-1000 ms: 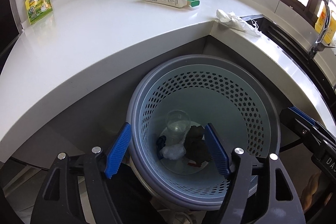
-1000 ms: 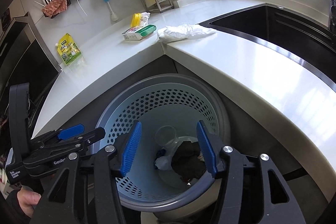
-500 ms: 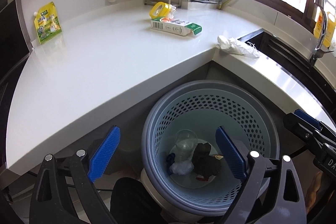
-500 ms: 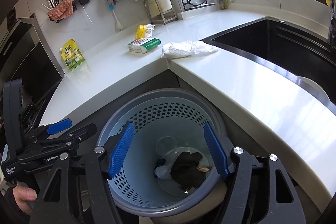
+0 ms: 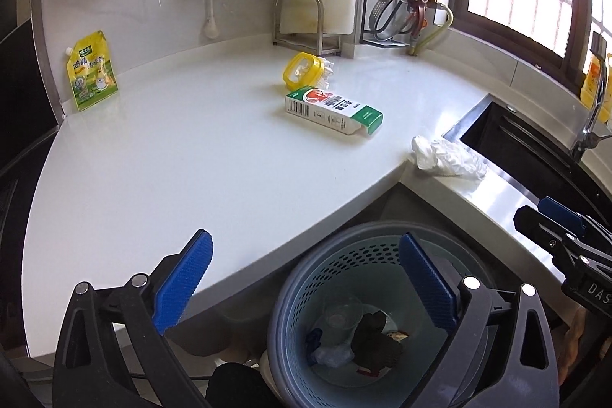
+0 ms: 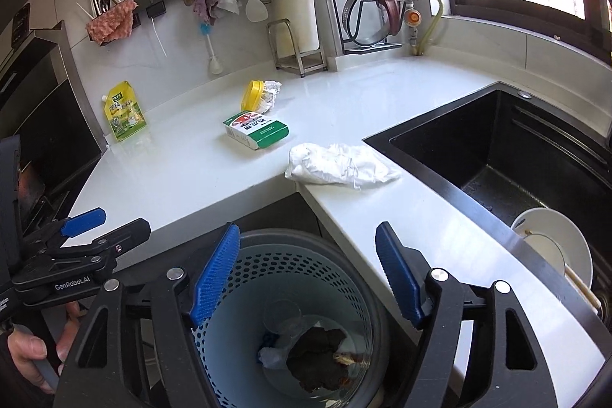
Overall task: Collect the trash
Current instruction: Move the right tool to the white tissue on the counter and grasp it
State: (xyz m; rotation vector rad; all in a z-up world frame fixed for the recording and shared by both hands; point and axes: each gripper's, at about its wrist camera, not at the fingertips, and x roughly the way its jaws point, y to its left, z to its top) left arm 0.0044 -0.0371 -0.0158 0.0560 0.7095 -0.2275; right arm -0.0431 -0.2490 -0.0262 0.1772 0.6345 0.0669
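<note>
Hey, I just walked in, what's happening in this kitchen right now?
A person is clearing trash from the counter with a gripper in each hand. Both the left gripper and the right gripper are open and empty, held over the bin, which already holds a plastic cup and dark scraps. A carton, a crumpled white wad, a yellow-lidded tub and a pouch sit on the counter.

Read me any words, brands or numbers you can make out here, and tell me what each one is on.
"GenRobot.AI": body of the left tongs.
"DAS", cut off at the frame edge: body of the right tongs.
Carton: barcode and print too small to read.
Yellow pouch: print too blurred to read.
</note>
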